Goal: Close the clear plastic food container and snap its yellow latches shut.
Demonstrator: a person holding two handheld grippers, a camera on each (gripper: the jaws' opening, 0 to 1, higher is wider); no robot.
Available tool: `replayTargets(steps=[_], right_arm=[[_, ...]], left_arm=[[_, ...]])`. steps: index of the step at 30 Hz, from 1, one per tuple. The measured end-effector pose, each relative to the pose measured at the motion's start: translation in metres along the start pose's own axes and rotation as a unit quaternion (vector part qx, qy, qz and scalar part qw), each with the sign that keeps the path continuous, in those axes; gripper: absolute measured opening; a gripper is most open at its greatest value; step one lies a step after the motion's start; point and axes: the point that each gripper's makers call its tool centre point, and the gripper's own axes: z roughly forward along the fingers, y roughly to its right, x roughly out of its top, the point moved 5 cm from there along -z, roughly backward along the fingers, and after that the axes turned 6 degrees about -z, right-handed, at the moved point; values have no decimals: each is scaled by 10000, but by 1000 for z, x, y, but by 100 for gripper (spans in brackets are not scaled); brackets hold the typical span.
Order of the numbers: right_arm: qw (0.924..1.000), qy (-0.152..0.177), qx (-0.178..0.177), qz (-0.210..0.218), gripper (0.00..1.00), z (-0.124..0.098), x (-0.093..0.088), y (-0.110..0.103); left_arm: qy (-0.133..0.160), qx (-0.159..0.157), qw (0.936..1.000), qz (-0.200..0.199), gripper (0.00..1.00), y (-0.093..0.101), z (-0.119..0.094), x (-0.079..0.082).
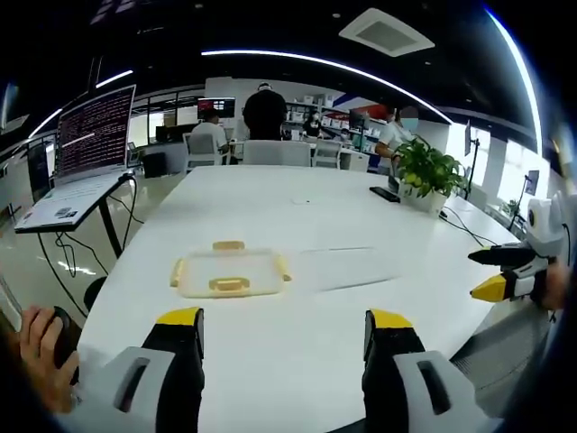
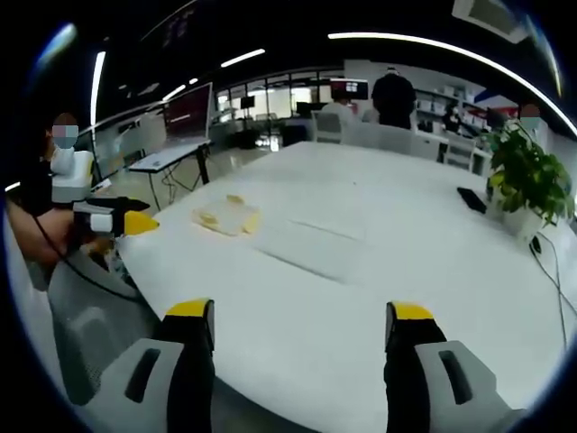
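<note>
On the white table (image 1: 297,207), toward eleven o'clock from the left gripper (image 1: 284,327), lay the clear plastic food container (image 1: 231,271), lid on, yellow latches (image 1: 229,285) showing at its edges, well apart from both jaws. Stood wide apart, those yellow-tipped jaws, holding nothing. At three o'clock in the left gripper view reached in the right gripper (image 1: 505,273), its two tips a little apart and empty. Beyond, at one o'clock, sat a potted plant (image 1: 426,171) with a dark phone (image 1: 385,193) beside it; at ten o'clock, a laptop (image 1: 86,153) on a stand.

From the right gripper view, seen smaller and farther at eleven o'clock, the container (image 2: 227,215). Spread wide too, the right gripper (image 2: 302,330), empty. At nine o'clock entered the left gripper (image 2: 122,219), held in a hand (image 2: 56,231). Added here: a mesh chair (image 2: 86,307) by the table's near edge.
</note>
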Motion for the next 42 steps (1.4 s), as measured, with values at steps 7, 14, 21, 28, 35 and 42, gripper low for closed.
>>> replayTargets(steps=[7,14,21,28,35,42], right_arm=[[10000,3,-7,-13,75,0,0,0],[9994,-53,66,344,80,3,-1,4],[9993,-157,75,322,81,11,2,7],[9996,-185,197,22,80,22,20,12],[9981,-244,505,-243,80,41,40,13],[9952,-295,789,-502,80,60,55,8]], left_arm=[[12,7,10000,-3,68,0,0,0],[-12,36,9996,-276,68,-6,0,1],[-234,-152,9994,-208,68,-1,9,-1],[-309,-251,9991,-163,68,-7,16,2],[-415,-258,9988,35,67,-26,26,12],[-444,-264,9982,297,67,-40,34,25]])
